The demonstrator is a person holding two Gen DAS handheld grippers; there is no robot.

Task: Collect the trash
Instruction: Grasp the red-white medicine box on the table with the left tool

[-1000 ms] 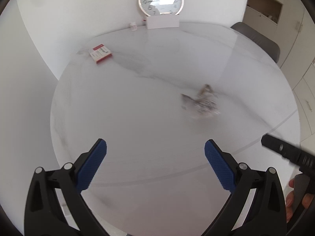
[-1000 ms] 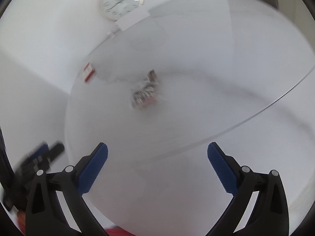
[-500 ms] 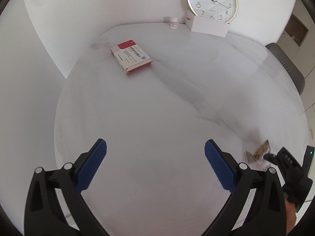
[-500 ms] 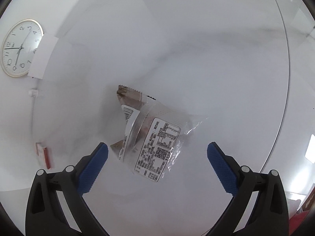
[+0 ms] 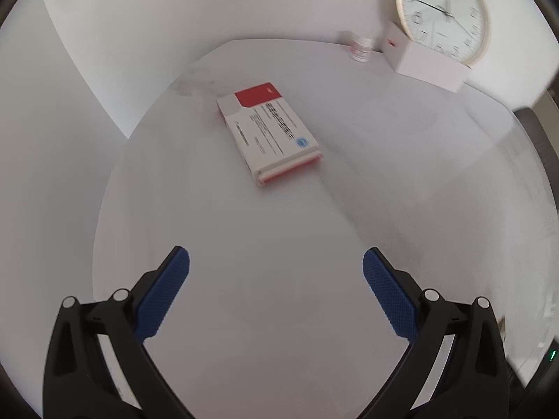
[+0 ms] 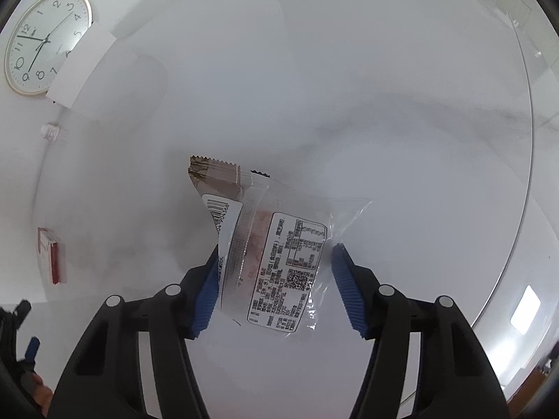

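The right gripper (image 6: pixel 274 276) is low over the white table (image 6: pixel 384 111), and its two blue pads (image 6: pixel 347 288) stand apart, one on each side of the wrapper (image 6: pixel 269 262). The wrapper is a clear plastic bag with a white printed label, a barcode and a brown toothed strip at its far end. It lies flat on the table, and its near half is between the fingers. The left pad seems to touch the left edge of the wrapper, or to be just beside it; the right pad is a little apart from the crinkled right edge. The jaws are not closed on it.

The left gripper (image 5: pixel 276 279) is also wide apart, with nothing between its pads (image 5: pixel 162 296). It hangs above a bare part of the table (image 5: pixel 279 244). Ahead of it, well apart from the fingertips, lies a box (image 5: pixel 269 132), white with a red band and printed text, flat on the table and turned at an angle.

At the far edge of the table a round clock (image 5: pixel 443 12) with a pale gold rim leans against the wall. A white carton (image 5: pixel 422 61) stands in front of its lower part, and a small bottle (image 5: pixel 360 49) stands just beside the carton.

In the right wrist view the same box (image 6: pixel 52 255) shows far to the left, well apart from the wrapper.
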